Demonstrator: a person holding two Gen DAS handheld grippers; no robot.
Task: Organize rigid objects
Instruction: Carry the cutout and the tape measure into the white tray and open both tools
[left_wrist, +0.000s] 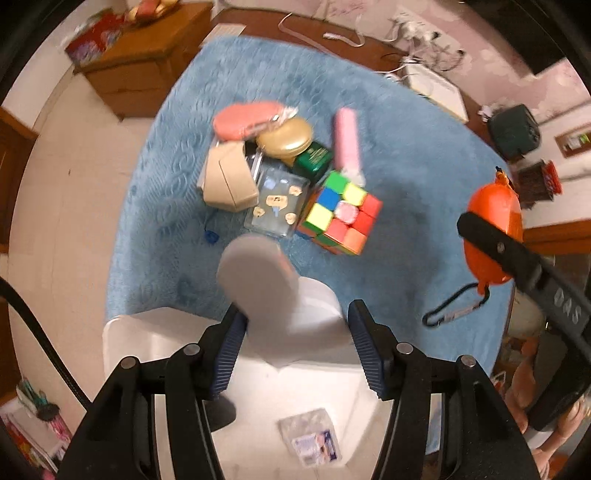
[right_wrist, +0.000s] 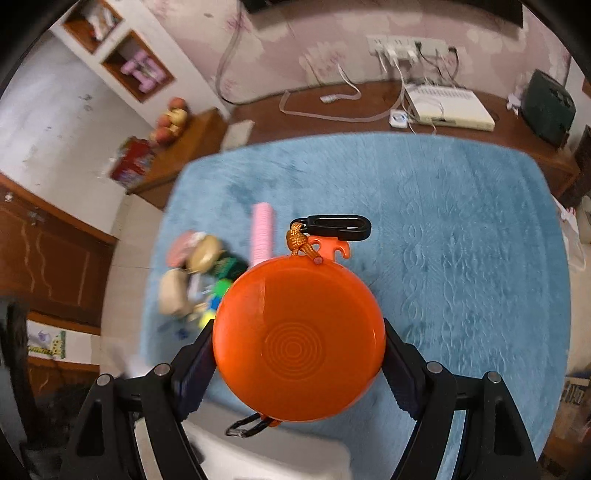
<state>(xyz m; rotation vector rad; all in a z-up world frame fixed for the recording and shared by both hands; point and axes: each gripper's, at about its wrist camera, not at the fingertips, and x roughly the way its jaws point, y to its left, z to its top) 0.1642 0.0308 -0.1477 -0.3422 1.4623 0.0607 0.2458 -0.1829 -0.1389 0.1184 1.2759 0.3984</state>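
My left gripper (left_wrist: 295, 314) is shut on a white round container (left_wrist: 266, 288), which hangs blurred above a white bin (left_wrist: 147, 332). On the blue mat (left_wrist: 406, 155) behind it lies a pile: a Rubik's cube (left_wrist: 340, 210), a clear plastic box (left_wrist: 277, 203), a beige box (left_wrist: 229, 181), a green box (left_wrist: 314, 158), a gold oval case (left_wrist: 284, 138), a pink case (left_wrist: 243, 120) and a pink cylinder (left_wrist: 347, 140). My right gripper (right_wrist: 297, 336) is shut on an orange round case (right_wrist: 299, 339) with black clips, held above the mat (right_wrist: 443, 221). The case (left_wrist: 495, 214) also shows at the left view's right side.
A blister pack (left_wrist: 314, 439) lies inside the white bin. A wooden sideboard (right_wrist: 369, 107) behind the mat carries a white device (right_wrist: 447, 107), cables and a dark green box (right_wrist: 550, 107). A low wooden cabinet (left_wrist: 140, 74) stands at the far left.
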